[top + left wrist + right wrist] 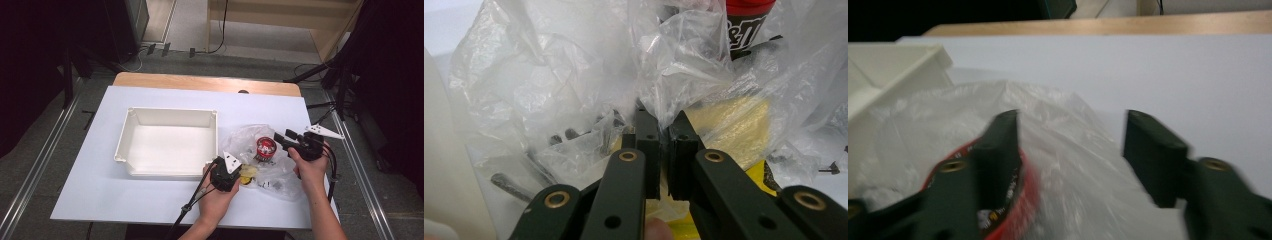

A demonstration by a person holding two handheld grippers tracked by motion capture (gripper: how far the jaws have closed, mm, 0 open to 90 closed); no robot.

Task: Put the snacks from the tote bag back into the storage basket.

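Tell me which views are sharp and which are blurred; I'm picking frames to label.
High view: evenly lit, fairly sharp on the white tray and plastic bag, dark surroundings. Left gripper view: crisp on the left gripper, with soft glare across the bag's wrinkles. Right gripper view: smeared by blur, the right gripper and red tub both soft-edged.

A white tray (170,142) sits on the table (100,190) beside a crumpled clear plastic bag (247,137) holding a red-lidded container (266,147). The left gripper (235,167) meets the bag's near edge; the right gripper (281,138) hovers just beside the container.
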